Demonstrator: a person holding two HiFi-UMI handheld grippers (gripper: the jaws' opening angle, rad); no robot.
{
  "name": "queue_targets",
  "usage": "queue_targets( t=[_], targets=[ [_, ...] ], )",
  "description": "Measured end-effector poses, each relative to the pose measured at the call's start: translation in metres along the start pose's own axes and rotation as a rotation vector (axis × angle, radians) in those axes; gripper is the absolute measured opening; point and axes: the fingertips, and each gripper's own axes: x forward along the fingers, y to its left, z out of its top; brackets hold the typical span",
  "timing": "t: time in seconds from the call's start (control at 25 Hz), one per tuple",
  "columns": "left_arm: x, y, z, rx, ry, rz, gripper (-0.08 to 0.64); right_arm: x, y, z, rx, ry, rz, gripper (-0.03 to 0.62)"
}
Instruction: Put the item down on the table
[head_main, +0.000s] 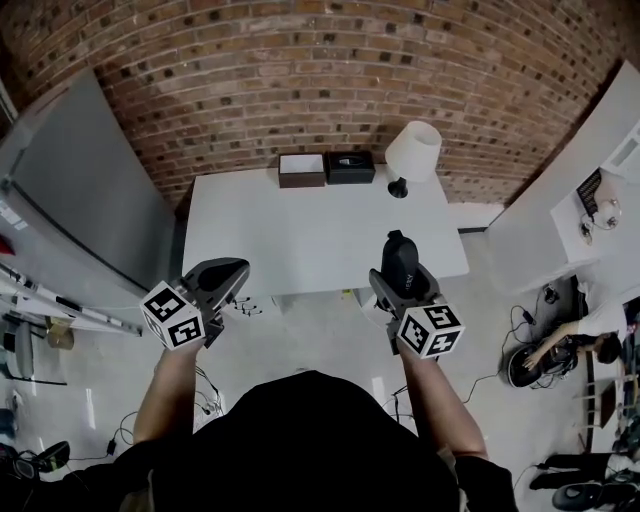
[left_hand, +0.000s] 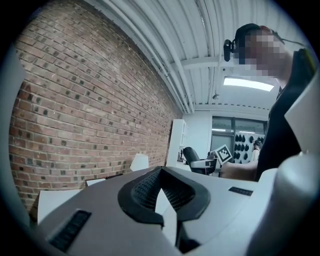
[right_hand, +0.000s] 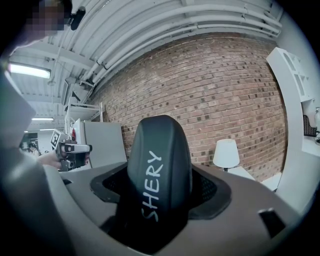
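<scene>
A black moulded item (head_main: 400, 256) with white lettering "SHERY" (right_hand: 159, 170) stands upright between the jaws of my right gripper (head_main: 401, 278), which is shut on it. That gripper hangs in the air over the near right edge of the white table (head_main: 300, 235). My left gripper (head_main: 226, 274) is held off the table's near left corner, above the floor. Its black pads (left_hand: 142, 192) are closed together with nothing between them. In the right gripper view the item fills the jaws of the right gripper (right_hand: 159, 192) and hides the pads' inner faces.
At the table's far edge stand a brown box (head_main: 301, 170), a black box (head_main: 349, 166) and a white lamp (head_main: 412, 155). A brick wall lies behind. A grey cabinet (head_main: 80, 200) stands left and a white shelf unit (head_main: 560, 225) right. Cables (head_main: 530, 355) lie on the floor.
</scene>
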Motion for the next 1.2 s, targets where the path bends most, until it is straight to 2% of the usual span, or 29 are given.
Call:
queue_targets(
  t=[0.64,0.84,1.2],
  targets=[
    [-0.013,0.047,-0.002,-0.02,-0.004,-0.035,0.015,0.037,0.019,0.003,0.008,0.002,-0.021,0.357],
    [0.001,0.052,-0.004,-0.047,0.017,-0.042,0.014,0.041,0.008,-0.001,0.013,0.022,-0.027,0.357],
    [0.017,0.074,-0.004,-0.036,0.026,-0.033,0.014,0.073,-0.007,-0.001,0.029,0.02,-0.009,0.357]
  ],
)
